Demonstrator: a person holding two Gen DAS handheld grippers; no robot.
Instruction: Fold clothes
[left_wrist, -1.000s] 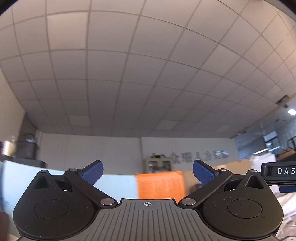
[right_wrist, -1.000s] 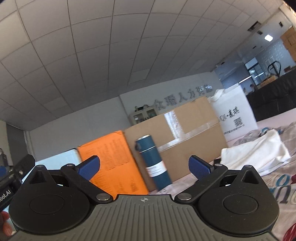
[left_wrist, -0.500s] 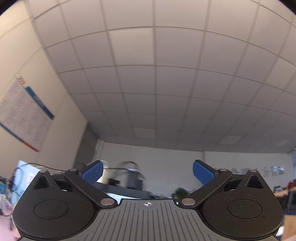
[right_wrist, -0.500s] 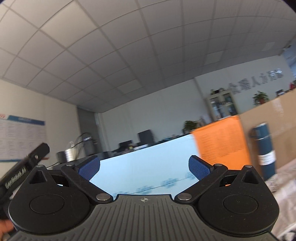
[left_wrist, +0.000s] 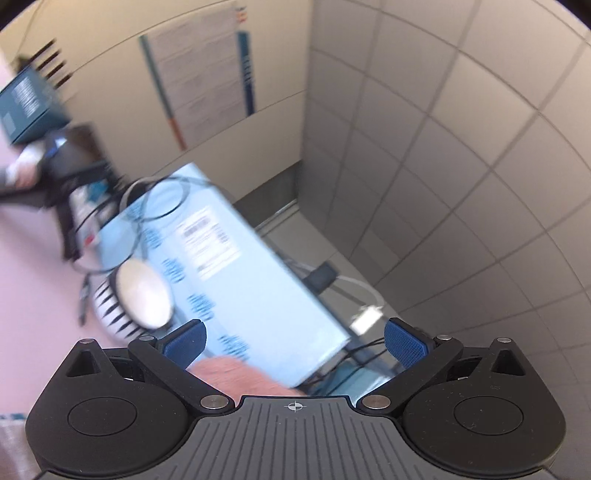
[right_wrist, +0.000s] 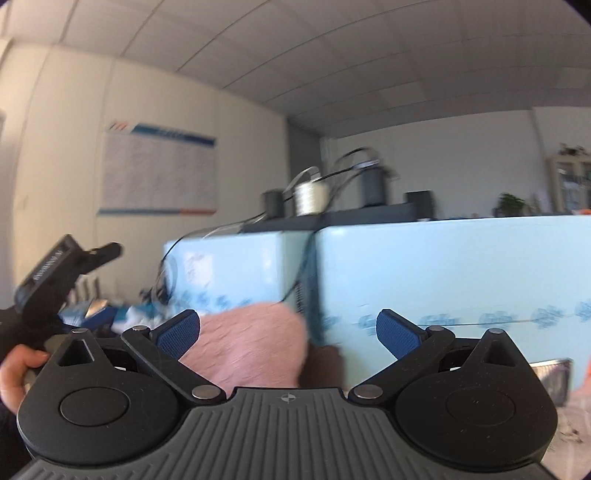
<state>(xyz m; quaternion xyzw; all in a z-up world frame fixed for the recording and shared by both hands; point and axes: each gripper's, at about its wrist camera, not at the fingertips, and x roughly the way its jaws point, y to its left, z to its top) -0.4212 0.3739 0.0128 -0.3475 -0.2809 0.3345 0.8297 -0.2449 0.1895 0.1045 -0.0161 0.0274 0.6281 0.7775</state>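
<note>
Left gripper (left_wrist: 293, 341): jaws wide apart, blue pads facing each other with nothing clamped between them; its view is tilted sharply and blurred.
Right gripper (right_wrist: 288, 332): jaws also wide apart, holding nothing; its view sits nearly level.
Pink garment (right_wrist: 251, 343): a fuzzy pink piece of clothing lies low and just ahead of the right gripper, between its two pads in the picture but not touched by either; in the left wrist view a corner of the same fuzzy pink cloth (left_wrist: 240, 376) shows close above the gripper body, nearer the left pad.
Pale blue boxes (right_wrist: 443, 280): large light-blue cartons with small blue print stand behind the garment; in the left view one of them (left_wrist: 236, 280) runs diagonally and carries a white label.
Cables (left_wrist: 155, 206): dark loops of wire hang over the top of the blue carton.
Round object (left_wrist: 144, 291): a pale disc with a black-and-white striped edge leans by the carton; too blurred to say what it is.
Hand (right_wrist: 16, 373): at the left edge of the right view a person's hand grips the handle of the other gripper.
Wall chart (right_wrist: 159, 173): a white sheet with blue and orange strips is fixed to the cream wall.
Plant (right_wrist: 511, 203): a small green one stands far back on the right.
</note>
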